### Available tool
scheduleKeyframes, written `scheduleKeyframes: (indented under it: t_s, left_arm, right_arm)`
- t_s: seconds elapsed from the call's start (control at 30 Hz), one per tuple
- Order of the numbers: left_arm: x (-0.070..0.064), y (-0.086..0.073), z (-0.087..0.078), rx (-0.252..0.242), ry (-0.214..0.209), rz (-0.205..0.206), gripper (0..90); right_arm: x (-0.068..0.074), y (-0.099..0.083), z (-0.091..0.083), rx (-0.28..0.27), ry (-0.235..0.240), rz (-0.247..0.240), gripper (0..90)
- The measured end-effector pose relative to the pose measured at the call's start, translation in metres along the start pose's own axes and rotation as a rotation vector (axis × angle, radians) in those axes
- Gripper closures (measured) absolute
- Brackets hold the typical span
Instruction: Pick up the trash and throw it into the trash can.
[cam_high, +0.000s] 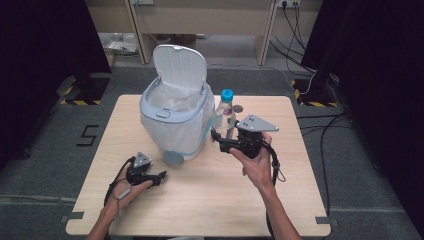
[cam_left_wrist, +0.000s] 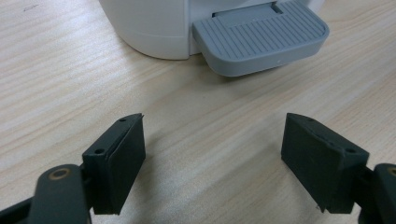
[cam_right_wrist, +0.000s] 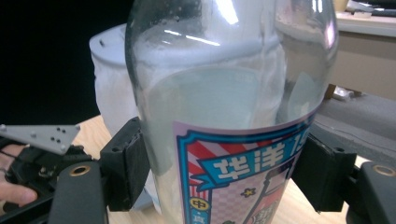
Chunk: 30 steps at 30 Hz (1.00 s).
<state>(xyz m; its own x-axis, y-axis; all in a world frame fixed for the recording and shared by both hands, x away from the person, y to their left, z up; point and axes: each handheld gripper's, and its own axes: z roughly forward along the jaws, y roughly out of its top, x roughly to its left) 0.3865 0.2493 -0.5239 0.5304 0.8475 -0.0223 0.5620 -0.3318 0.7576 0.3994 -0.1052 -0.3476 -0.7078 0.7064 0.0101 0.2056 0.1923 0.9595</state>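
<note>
we hold the clear bottle (cam_high: 226, 114) with our right gripper (cam_high: 219, 140), its jaws pressed on both sides, and the bottle stands right beside the white bin (cam_high: 175, 117). our left gripper (cam_high: 159, 176) rests wide open with nothing in it, near the bin's grey pedal (cam_high: 173, 158).

Clear bottle (cam_high: 226, 116) with a blue cap, standing straight up on the table, just beside the white bin (cam_high: 175, 117). Colorful label (red, blue and pink) wrapped around the lower part. Squeezed on both sides by black jaws. Bin lid flipped up and open, white bag inside, gray foot pedal (cam_left_wrist: 259, 37) sticking out low in front.
</note>
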Motion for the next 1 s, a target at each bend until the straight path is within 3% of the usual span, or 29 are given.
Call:
scheduleKeyframes:
  t_s: [0.4,1.0]
  left_arm:
    - [0.0,0.0,0.0,0.0,0.0,0.0,20.7]
    - [0.0,0.0,0.0,0.001,-0.001,0.0,20.6]
  right_arm:
    - [0.002,0.036,0.009,-0.032,-0.004,-0.018,28.2]
    - [0.0,0.066,0.009,-0.042,-0.01,-0.027,28.3]
